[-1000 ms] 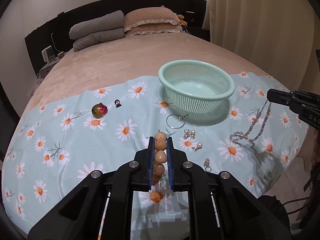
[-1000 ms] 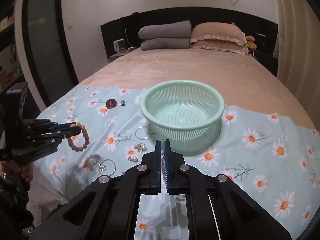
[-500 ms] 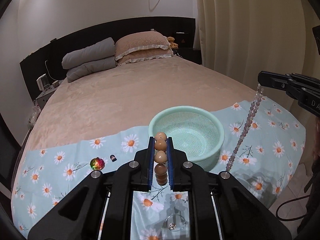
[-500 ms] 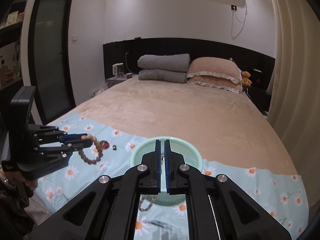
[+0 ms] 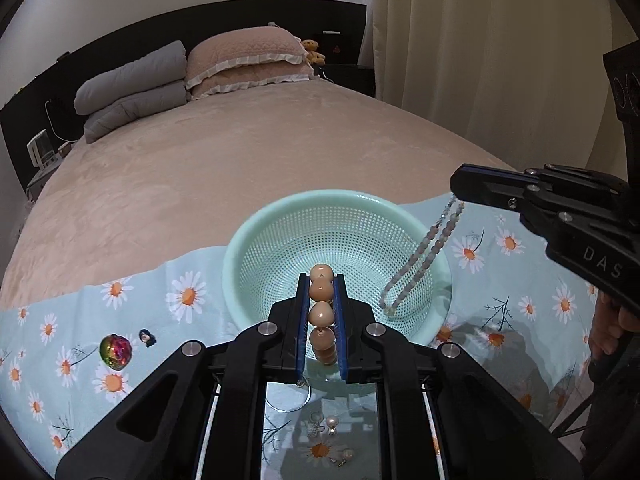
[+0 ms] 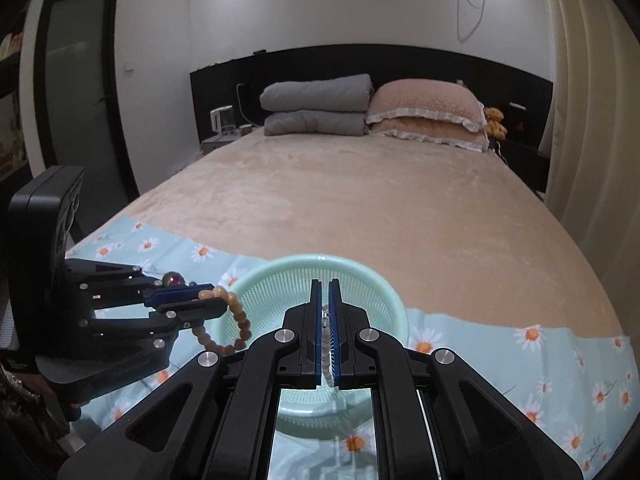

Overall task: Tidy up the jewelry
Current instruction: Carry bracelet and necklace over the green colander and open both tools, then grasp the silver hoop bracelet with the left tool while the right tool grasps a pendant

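My left gripper [image 5: 321,280] is shut on a brown bead bracelet [image 5: 321,307], held over the near rim of the mint green mesh basket [image 5: 256,248]. From the right wrist view the bracelet [image 6: 236,320] hangs as a loop from the left gripper [image 6: 212,296] beside the basket [image 6: 384,296]. My right gripper [image 6: 325,284] is shut on a grey bead necklace [image 6: 326,344]. In the left wrist view the necklace [image 5: 424,260] dangles from the right gripper [image 5: 456,192] into the basket's right side.
On the daisy-print cloth [image 5: 80,320] lie an iridescent round stone [image 5: 115,352], a small dark charm [image 5: 146,337], a thin ring bangle [image 5: 288,400] and pearl earrings [image 5: 326,428]. Pillows [image 5: 248,60] lie at the bed head, a curtain [image 5: 500,60] hangs at the right.
Both grippers have come down and forward over the basket. The necklace, which hung outside the basket's right, now dangles inside it. The bracelet is now above the near rim.
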Demonstrator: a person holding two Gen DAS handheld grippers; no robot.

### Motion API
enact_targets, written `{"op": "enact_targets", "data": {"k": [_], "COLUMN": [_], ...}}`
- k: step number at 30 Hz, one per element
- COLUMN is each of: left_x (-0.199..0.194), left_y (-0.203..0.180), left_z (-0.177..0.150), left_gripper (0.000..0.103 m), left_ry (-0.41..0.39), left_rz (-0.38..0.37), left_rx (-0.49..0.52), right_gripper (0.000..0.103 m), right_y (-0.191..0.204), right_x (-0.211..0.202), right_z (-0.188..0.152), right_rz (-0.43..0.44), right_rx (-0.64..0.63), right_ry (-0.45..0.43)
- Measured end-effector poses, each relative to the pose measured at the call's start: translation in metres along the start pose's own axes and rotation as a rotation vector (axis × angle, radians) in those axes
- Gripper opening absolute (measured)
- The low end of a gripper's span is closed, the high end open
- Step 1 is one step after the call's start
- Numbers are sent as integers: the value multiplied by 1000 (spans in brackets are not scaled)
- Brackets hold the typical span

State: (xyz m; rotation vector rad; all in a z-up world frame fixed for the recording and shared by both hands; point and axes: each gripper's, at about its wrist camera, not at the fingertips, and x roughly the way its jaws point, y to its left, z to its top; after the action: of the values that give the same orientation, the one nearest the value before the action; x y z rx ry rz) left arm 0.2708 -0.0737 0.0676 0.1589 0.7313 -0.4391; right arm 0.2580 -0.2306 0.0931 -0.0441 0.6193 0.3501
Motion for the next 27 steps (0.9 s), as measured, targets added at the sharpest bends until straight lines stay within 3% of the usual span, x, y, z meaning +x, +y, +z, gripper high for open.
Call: {"op": "enact_targets", "data": {"k": [7,12,13,14,15,16,18,20,27], "left_x": [32,24,20,14,8,0,-14,-25,-45], "left_y": [-2,4,6,9,10,12,17,21,26], "left_z": [-20,-26,-27,-28,-30,-32,-34,-39,-73], "left_gripper": [12,14,26,50,62,78,86,97,97], "left_ry": [73,70,67,57,44,24,0,0,50], "left_rz": [-8,11,13,25,32,37,50,43,88], "left_rx": [5,0,1,-1,0,1,2,4,11], "right_gripper": [4,7,15,39,56,81,85,85,86], "right_y": [-5,-7,-9,-12,-14,-15,-18,-20,-12], "right_x": [39,34,31,28,24,17,3,-6,-29], "right_z": [-38,-45,-46,-47,-48,-49,-49,-49,-54], "right_rz": [22,4,-3,-18,-43,-70,-93,-83,-75], "right_rx": [28,39,46,54,65,75,92,116,118], "right_ry": [100,93,94,93,87,63,8,7,11]}}
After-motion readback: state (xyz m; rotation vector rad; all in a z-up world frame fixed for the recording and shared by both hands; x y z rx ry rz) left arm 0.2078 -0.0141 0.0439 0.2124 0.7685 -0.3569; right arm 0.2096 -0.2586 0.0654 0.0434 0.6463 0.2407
